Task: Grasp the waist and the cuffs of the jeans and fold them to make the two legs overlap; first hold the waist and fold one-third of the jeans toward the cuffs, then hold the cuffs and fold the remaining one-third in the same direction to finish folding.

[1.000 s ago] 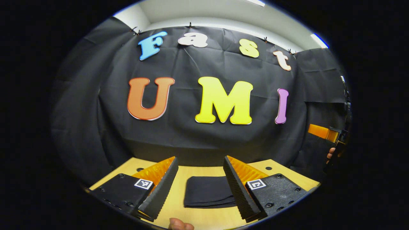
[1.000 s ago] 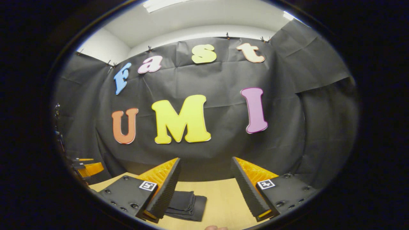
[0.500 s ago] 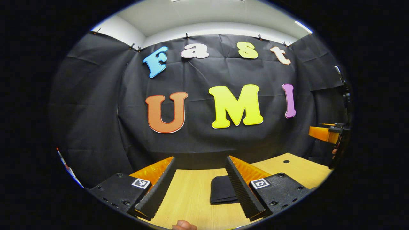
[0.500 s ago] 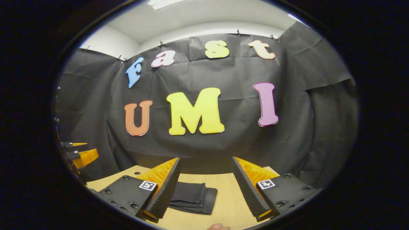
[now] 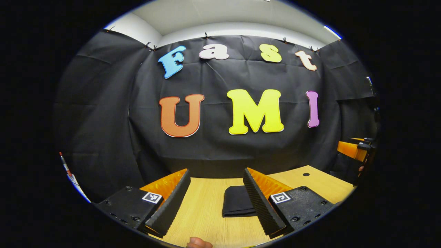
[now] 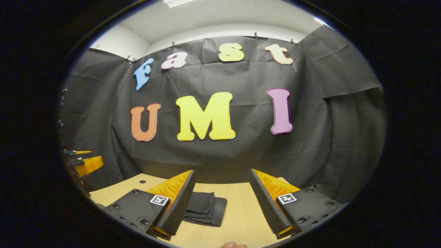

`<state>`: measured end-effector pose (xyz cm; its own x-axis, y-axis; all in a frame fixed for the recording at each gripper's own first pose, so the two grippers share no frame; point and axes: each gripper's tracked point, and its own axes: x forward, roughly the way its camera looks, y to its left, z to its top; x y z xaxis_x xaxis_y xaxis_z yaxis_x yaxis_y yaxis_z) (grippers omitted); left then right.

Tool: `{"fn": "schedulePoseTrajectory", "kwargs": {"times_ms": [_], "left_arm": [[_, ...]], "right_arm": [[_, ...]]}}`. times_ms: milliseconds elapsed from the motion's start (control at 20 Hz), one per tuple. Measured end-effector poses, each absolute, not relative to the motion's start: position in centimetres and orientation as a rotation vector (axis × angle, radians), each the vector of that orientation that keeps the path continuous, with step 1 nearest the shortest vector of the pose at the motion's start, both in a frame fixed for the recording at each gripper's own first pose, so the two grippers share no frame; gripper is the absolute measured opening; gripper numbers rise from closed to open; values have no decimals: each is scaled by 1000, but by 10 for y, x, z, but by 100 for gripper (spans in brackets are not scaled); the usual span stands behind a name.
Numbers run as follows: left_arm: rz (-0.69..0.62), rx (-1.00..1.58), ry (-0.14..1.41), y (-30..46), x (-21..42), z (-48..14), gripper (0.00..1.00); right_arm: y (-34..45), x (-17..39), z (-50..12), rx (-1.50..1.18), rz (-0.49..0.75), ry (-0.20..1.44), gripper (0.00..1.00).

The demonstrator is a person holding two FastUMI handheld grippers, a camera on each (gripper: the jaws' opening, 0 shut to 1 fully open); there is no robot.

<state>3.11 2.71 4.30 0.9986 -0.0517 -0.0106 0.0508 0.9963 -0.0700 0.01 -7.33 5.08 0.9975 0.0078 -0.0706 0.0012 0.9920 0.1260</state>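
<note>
Jeans folded on table; both grippers held apart, empty.
Vs 0.5 s ago: jeans (image 5: 236, 205) near-unchanged; left gripper (image 5: 215, 201), right gripper (image 6: 220, 203) over table (image 5: 203, 213). Long axis unclear.

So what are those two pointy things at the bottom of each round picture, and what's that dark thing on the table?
Each picture comes from a small camera riding on a hand-held grabber. A person holds one grabber in each hand. The pointy things are the grabber's own two fingers.

In the left gripper view you see the left gripper, with its fingers spread apart and nothing between them. In the right gripper view you see the right gripper, also spread apart and holding nothing.

The dark thing is a pair of jeans, folded into a small stack and lying on the wooden table. Nobody is touching them. At the far edge of each picture you can also spot a bit of the other grabber.
</note>
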Motion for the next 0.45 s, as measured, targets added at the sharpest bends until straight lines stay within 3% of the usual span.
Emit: {"fn": "schedulePoseTrajectory", "kwargs": {"times_ms": [200, 450], "left_arm": [[-41, -77, 22, 27, 30, 41, 98], [-30, -84, 26, 30, 30, 37, 98]], "right_arm": [[-73, 1, 53, 115, 4, 66, 100], [-73, 1, 49, 116, 0, 73, 98]]}}
